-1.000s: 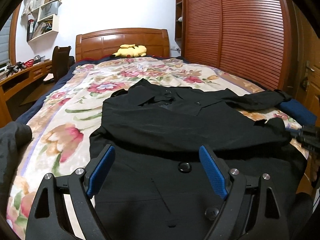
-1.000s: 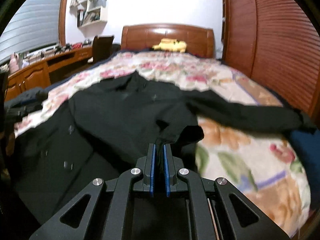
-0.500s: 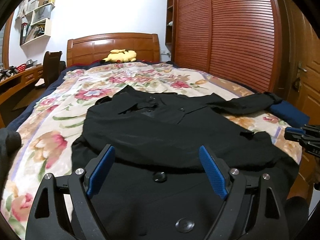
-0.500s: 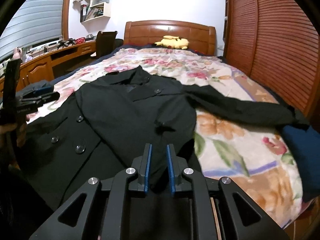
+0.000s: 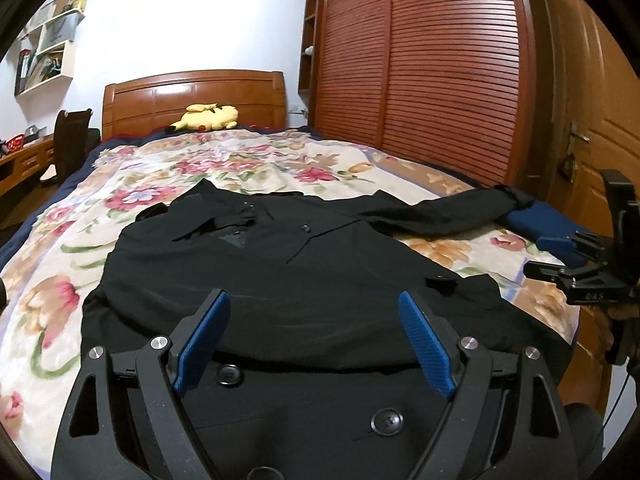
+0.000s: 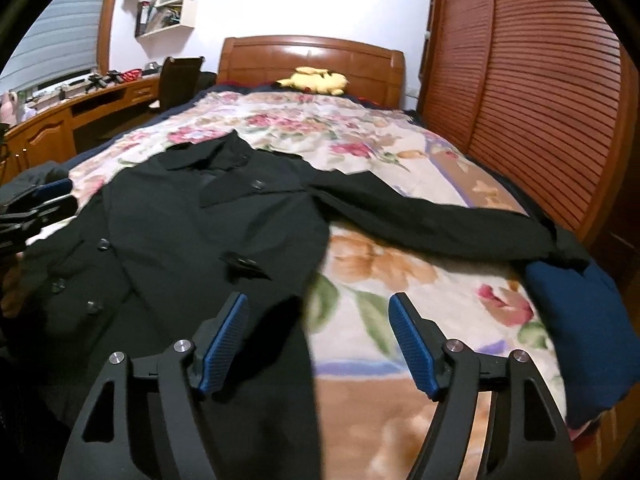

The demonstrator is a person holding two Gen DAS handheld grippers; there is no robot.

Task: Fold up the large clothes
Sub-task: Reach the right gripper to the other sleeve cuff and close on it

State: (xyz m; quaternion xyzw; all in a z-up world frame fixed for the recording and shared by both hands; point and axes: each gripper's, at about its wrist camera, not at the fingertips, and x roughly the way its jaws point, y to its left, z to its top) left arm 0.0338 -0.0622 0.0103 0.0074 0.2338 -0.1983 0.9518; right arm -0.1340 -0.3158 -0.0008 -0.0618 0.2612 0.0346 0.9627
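Black coat (image 5: 280, 280) on the floral bed (image 5: 60, 280), one sleeve folded across its front.
Right claw (image 6: 318, 344), pinching that sleeve a second ago, is opening, nothing pressed; left claw (image 5: 314, 340) stays spread, empty.

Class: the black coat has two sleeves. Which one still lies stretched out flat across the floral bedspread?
The sleeve reaching toward the louvred wardrobe, its cuff by the blue cushion; the other is folded across the coat.

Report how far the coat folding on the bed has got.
Done: one sleeve is folded across the black coat, its cuff lying on the chest.

In hand: nothing. The left gripper is open above the hem; the right gripper is opening, its pads clear of the cloth.

Left: the other sleeve lies stretched out over the floral bedspread, and the body is full length.
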